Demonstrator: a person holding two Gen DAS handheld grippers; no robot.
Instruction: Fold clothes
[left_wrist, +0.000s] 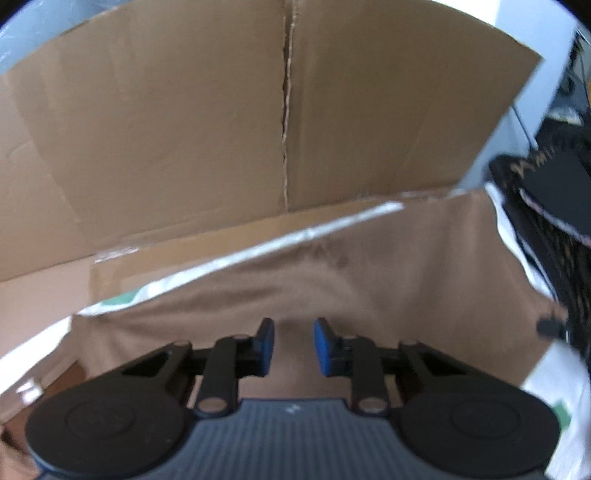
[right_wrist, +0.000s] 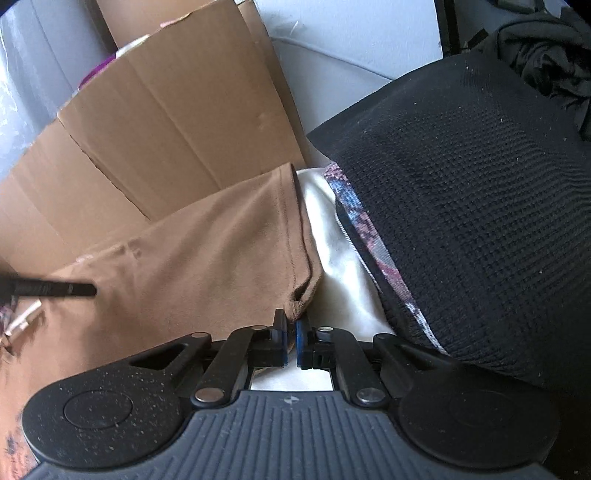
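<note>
A brown garment (left_wrist: 369, 280) lies spread over a white sheet in front of a cardboard box. My left gripper (left_wrist: 293, 332) hovers over its middle, blue pads apart, nothing pinched between them. In the right wrist view the same brown garment (right_wrist: 207, 251) runs up to a hemmed edge, and its near corner is bunched between the pads of my right gripper (right_wrist: 291, 325), which is shut on it. A black bar (right_wrist: 55, 288) reaches in from the left edge over the cloth.
Tall flaps of the cardboard box (left_wrist: 184, 129) (right_wrist: 166, 122) rise right behind the garment. A black knitted piece with a patterned band (right_wrist: 480, 221) (left_wrist: 554, 192) crowds the right side. A white sheet (right_wrist: 343, 266) shows between it and the brown cloth.
</note>
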